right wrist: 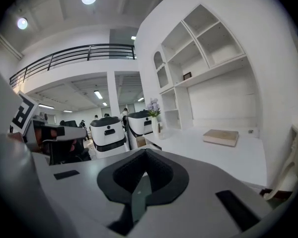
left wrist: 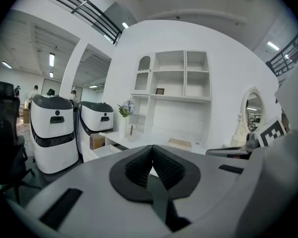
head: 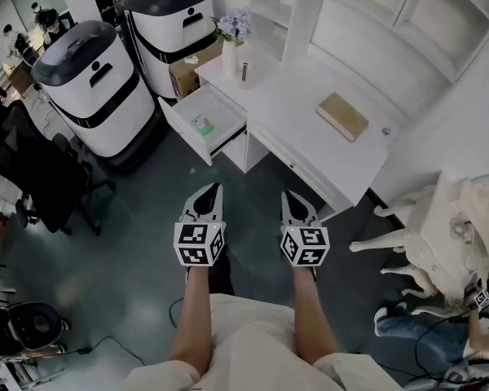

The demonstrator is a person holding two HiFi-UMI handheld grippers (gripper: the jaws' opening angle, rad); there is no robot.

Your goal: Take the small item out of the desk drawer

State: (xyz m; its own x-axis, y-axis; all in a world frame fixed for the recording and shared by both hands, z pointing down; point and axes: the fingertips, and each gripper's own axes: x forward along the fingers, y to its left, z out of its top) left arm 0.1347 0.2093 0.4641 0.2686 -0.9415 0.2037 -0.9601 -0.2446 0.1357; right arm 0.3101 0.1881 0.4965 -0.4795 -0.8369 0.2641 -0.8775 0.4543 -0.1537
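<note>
Left gripper (head: 215,191) and right gripper (head: 288,197) are both closed and empty, at lower centre, well apart from the table (head: 310,96). The small item (head: 202,125) lies in the open drawer (head: 176,119), upper centre-left. Best approach: close in, open one gripper, drop straight onto it, clear of the drawer walls.

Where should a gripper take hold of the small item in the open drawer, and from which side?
Probably across its narrower width, coming straight down from above: the small item lies flat on the drawer floor, and the drawer walls block a sideways approach.
</note>
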